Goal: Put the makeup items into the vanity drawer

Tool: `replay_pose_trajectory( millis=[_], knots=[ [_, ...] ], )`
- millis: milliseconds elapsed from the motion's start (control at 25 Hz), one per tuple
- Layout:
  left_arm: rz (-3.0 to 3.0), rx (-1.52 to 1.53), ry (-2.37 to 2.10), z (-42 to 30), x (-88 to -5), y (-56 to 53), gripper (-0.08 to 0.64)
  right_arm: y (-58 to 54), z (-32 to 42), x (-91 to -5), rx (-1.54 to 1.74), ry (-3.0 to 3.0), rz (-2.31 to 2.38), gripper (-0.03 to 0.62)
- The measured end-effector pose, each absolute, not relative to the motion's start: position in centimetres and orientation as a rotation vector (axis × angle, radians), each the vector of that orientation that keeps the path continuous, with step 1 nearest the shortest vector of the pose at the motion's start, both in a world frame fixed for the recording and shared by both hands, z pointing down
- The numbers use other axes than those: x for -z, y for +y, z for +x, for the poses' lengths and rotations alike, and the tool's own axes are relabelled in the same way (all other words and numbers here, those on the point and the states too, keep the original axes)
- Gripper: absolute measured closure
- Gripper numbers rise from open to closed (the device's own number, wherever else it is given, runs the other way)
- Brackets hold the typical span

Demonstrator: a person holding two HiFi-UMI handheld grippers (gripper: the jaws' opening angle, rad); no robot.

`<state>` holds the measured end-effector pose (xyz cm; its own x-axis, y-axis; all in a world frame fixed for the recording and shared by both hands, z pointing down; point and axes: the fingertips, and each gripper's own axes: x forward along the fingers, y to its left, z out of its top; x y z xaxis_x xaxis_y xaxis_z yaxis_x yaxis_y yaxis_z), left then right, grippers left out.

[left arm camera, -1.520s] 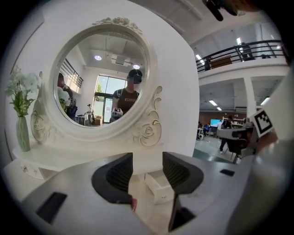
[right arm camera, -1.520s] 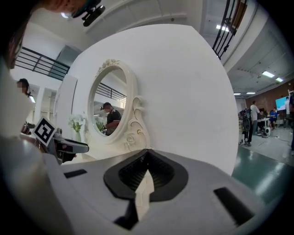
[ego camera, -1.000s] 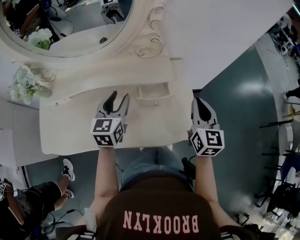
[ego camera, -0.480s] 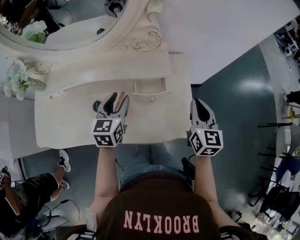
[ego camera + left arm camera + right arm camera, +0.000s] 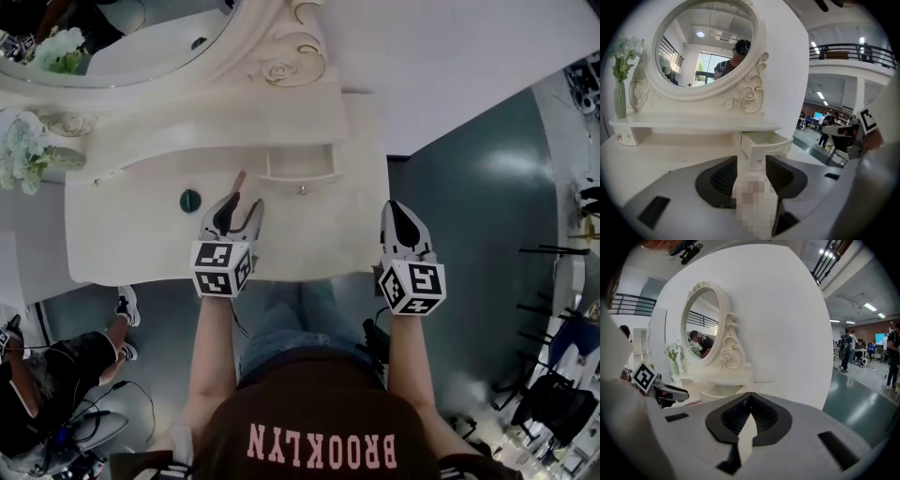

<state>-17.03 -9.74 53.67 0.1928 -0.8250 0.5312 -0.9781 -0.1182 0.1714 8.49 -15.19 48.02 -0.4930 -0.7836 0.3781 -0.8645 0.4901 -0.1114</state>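
The cream vanity (image 5: 141, 244) has its small drawer (image 5: 300, 174) pulled open and nothing shows inside it. A dark green round item (image 5: 190, 200) lies on the tabletop left of my left gripper (image 5: 240, 202). A slim pink stick (image 5: 238, 181) lies just ahead of that gripper's tips. The left gripper is open and points at the drawer (image 5: 764, 146); a blurred patch covers what lies between its jaws in the left gripper view (image 5: 751, 161). My right gripper (image 5: 395, 208) is shut and empty above the table's right front corner; its tips meet in its own view (image 5: 750, 397).
An oval mirror (image 5: 122, 37) rises behind a raised shelf (image 5: 216, 127). A vase of white flowers (image 5: 28, 155) stands at the shelf's left end. The table ends just right of the right gripper, with green floor (image 5: 469, 187) beyond. Another person (image 5: 47, 375) sits at lower left.
Both grippers have sunk toward the tabletop. The green round item and the pink stick, hidden under the left gripper a second ago, now show beside and ahead of it.
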Motion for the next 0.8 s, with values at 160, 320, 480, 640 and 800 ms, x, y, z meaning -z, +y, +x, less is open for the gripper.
replay_pose_trajectory(
  millis=[160,320,480,640,800],
  knots=[
    [1.977,-0.516,-1.623,-16.8,-55.7,-8.9,0.367,-14.7,7.8,-49.2,-0.445,-2.458,1.370,0.595],
    [1.957,-0.566,-1.586,-16.6,-57.3,-8.3,0.354,-14.1,7.5,-50.6,-0.477,-2.438,1.355,0.595],
    [1.941,-0.596,-1.558,-16.6,-58.9,-7.7,0.354,-13.1,7.8,-52.2,-0.517,-2.403,1.347,0.595],
    [1.941,-0.602,-1.530,-16.4,-59.6,-7.6,0.353,-13.0,8.3,-53.0,-0.544,-2.376,1.359,0.595],
    [1.952,-0.635,-1.481,-15.6,-60.3,-7.5,0.353,-13.3,8.3,-53.0,-0.563,-2.379,1.369,0.595]
  ],
)
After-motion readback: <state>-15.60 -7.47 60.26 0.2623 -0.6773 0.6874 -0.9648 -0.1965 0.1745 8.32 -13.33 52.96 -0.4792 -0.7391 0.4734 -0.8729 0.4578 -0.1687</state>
